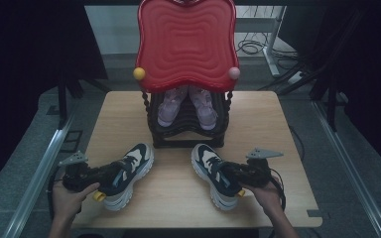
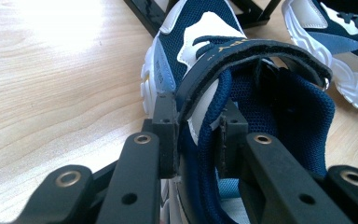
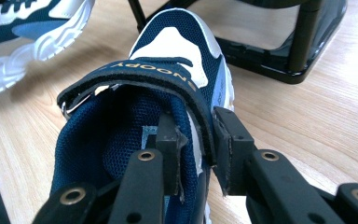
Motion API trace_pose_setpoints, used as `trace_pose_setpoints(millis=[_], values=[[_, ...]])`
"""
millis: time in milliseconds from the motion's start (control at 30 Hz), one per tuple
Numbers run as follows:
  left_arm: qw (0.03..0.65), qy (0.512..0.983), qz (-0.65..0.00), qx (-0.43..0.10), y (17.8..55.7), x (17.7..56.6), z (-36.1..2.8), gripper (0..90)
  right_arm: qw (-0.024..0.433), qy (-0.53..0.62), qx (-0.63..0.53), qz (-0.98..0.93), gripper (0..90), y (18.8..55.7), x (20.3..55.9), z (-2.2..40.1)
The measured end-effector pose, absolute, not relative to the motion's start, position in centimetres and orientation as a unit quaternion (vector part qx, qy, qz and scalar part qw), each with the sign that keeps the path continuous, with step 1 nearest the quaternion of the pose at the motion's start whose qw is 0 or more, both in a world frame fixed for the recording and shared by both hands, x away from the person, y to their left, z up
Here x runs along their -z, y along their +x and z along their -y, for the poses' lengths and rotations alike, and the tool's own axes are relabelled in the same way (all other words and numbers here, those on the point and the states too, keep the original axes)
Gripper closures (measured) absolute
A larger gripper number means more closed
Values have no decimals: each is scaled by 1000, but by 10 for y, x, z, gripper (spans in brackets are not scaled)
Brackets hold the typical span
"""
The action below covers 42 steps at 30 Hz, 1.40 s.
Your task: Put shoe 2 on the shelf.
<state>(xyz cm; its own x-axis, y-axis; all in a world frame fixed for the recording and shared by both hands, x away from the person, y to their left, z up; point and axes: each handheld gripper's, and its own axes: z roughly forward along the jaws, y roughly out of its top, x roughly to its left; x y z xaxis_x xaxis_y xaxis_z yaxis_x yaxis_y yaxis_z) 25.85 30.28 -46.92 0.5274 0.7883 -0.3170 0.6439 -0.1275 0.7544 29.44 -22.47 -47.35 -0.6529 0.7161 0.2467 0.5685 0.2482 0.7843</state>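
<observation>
Two navy-and-white sneakers sit on the wooden desk point(image 1: 278, 148) in front of a black shoe rack point(image 1: 186, 126), and each is gripped at the side of its collar, so the work looks to be at its start or middle: a lilac pair point(image 1: 186, 106) already rests on the rack under the glossy red wavy-moulded top point(image 1: 186, 44), while the navy pair is not yet on it. The left gripper point(image 2: 193, 140) has its jaws partly closed on the left sneaker point(image 1: 126, 173), one pad outside against the white side panel and strap end, the other inside against the padded mesh lining. The right gripper point(image 3: 196, 140) holds the right sneaker point(image 1: 216, 173) the same way, pinching its collar wall and strap between the pads. Judging from this, what is left is to lift both shoes and place them on a free tier of the rack. The sneakers have soft navy mesh uppers, smooth white overlays, a hook-and-loop strap with gold lettering, and chunky, lobed white rubber soles. The rack is built of dark curved slats with twisted posts topped by a yellow point(image 1: 139, 73) and a pink knob point(image 1: 234, 73); the desk is pale, matt wood grain.
</observation>
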Motion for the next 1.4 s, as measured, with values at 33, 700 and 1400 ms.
trace_pose_setpoints(millis=[33, 700, 1400], values=[[458, 744, -480, -81, 257, 469, -304, 743, 81, 410, -464, -781, 735, 293, 474, 227], [527, 677, -503, -106, 244, 460, -321, 742, 115, 454, -532, -706, 744, 277, 471, 283], [550, 637, -525, -121, 248, 459, -334, 740, 154, 496, -567, -639, 745, 293, 459, 322]])
